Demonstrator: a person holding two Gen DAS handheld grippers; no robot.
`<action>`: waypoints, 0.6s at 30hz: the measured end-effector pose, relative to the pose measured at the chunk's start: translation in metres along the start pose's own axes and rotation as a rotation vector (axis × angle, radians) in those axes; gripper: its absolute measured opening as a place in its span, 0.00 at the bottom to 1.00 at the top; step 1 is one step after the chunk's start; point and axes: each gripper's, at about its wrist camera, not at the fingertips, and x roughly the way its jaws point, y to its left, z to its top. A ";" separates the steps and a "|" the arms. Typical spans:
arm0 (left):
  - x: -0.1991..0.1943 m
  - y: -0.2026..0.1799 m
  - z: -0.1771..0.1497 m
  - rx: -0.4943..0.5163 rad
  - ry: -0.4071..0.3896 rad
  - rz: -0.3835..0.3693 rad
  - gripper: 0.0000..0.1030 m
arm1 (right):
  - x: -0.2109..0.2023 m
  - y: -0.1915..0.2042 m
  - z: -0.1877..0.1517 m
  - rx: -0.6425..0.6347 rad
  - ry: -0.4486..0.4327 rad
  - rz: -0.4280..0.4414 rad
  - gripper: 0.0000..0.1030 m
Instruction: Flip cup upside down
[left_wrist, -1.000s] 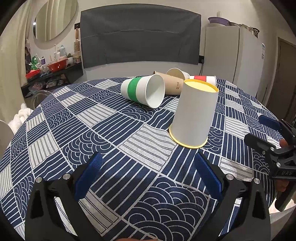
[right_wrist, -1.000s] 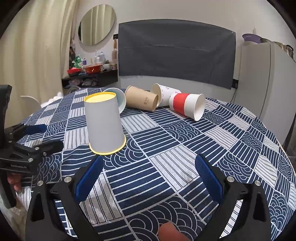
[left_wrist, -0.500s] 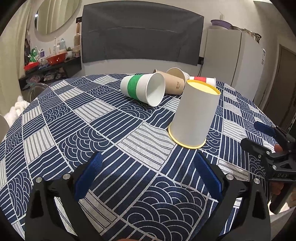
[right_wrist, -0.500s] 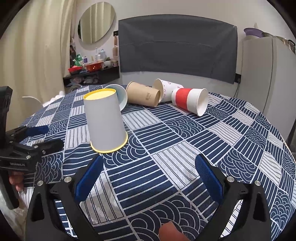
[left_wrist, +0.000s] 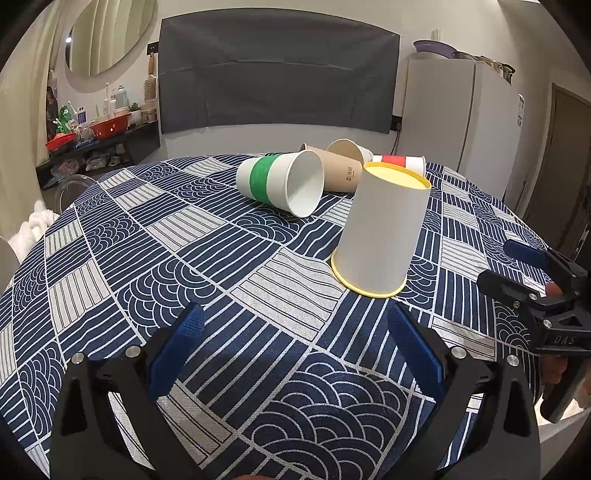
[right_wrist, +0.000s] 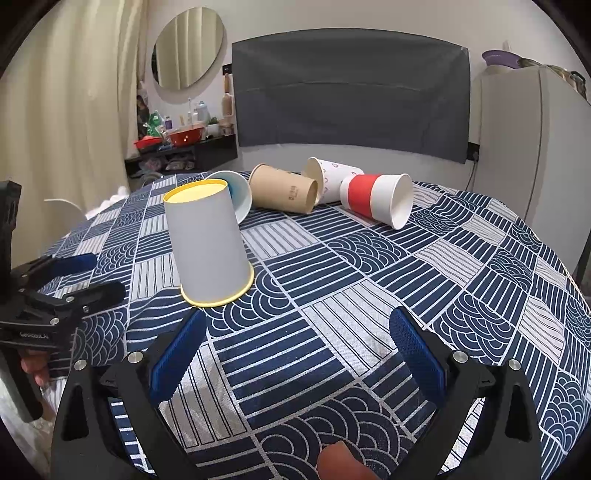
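Note:
A white cup with yellow rims (left_wrist: 382, 232) stands upside down on the round table; it also shows in the right wrist view (right_wrist: 208, 243). Behind it lie a green-banded cup (left_wrist: 280, 182), a brown cup (right_wrist: 284, 188), a patterned white cup (right_wrist: 330, 177) and a red-banded cup (right_wrist: 376, 199), all on their sides. My left gripper (left_wrist: 295, 350) is open and empty, low over the cloth in front of the yellow cup. My right gripper (right_wrist: 295, 350) is open and empty, to the right of that cup.
The table carries a blue and white patterned cloth (left_wrist: 184, 258). A white fridge (left_wrist: 461, 118) stands at the back right, a shelf with bowls and bottles (left_wrist: 96, 129) at the back left, a dark panel (right_wrist: 351, 92) on the back wall.
Both grippers have drifted slightly; the cups have not moved. Both grippers stay open and empty.

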 end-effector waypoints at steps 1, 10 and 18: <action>0.000 0.000 0.000 0.002 -0.002 0.001 0.94 | 0.000 0.000 0.000 -0.001 0.000 0.000 0.92; -0.004 -0.003 -0.001 0.025 -0.026 0.008 0.94 | 0.000 0.001 0.000 -0.005 0.000 -0.002 0.92; -0.007 -0.007 -0.002 0.049 -0.047 0.013 0.94 | -0.002 0.005 -0.001 -0.020 -0.002 -0.011 0.92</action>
